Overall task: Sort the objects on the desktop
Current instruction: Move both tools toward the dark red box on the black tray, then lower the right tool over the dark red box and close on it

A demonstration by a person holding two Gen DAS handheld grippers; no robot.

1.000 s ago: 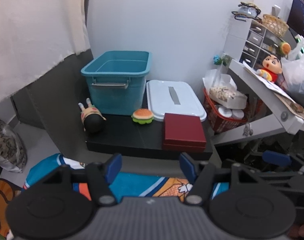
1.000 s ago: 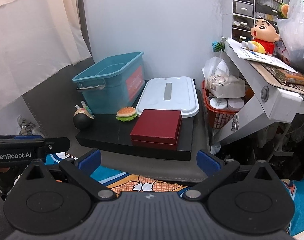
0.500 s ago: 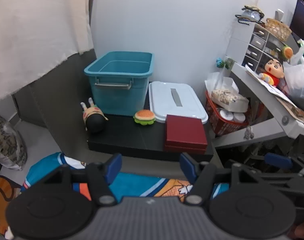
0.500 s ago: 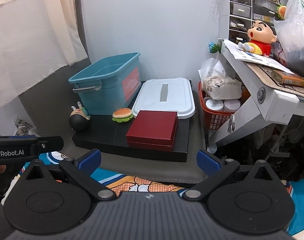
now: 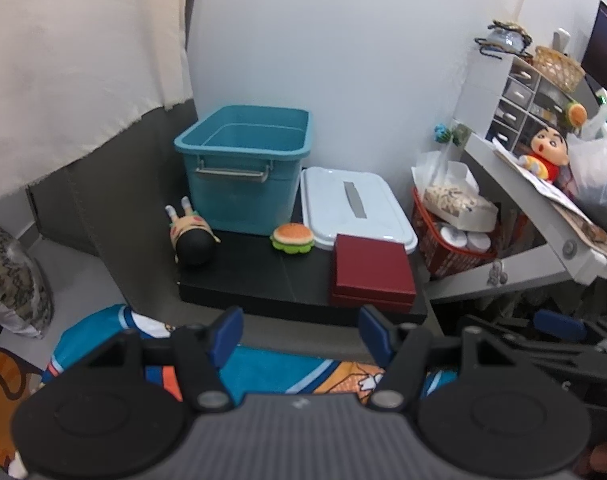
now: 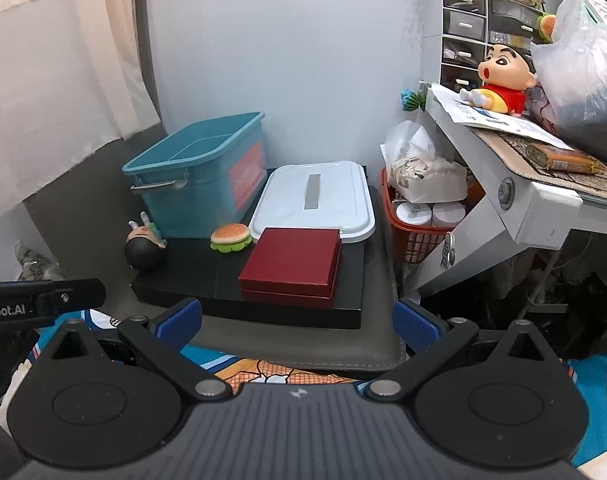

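A low black platform (image 5: 263, 276) (image 6: 207, 280) carries a teal bin (image 5: 243, 168) (image 6: 199, 176), its white lid (image 5: 355, 208) (image 6: 315, 200) lying flat beside it, a red box (image 5: 371, 272) (image 6: 293, 266), a toy burger (image 5: 292, 238) (image 6: 230, 237) and a black-headed doll (image 5: 191, 236) (image 6: 143, 246) lying on its side. My left gripper (image 5: 301, 334) is open and empty, well short of the platform's front edge. My right gripper (image 6: 297, 322) is open wider, also empty, facing the red box from a distance.
A red basket (image 6: 419, 236) of jars and bags stands right of the platform, under a slanted white desk (image 6: 503, 184) with a plush doll (image 6: 499, 80), drawers and a plastic bag. A patterned blue cloth (image 5: 263, 372) lies below the grippers. A curtain (image 5: 75, 60) hangs left.
Both grippers have drifted back and slightly up, so the platform and its objects look a little smaller and lower. Neither jaw opening has changed; no object moved.
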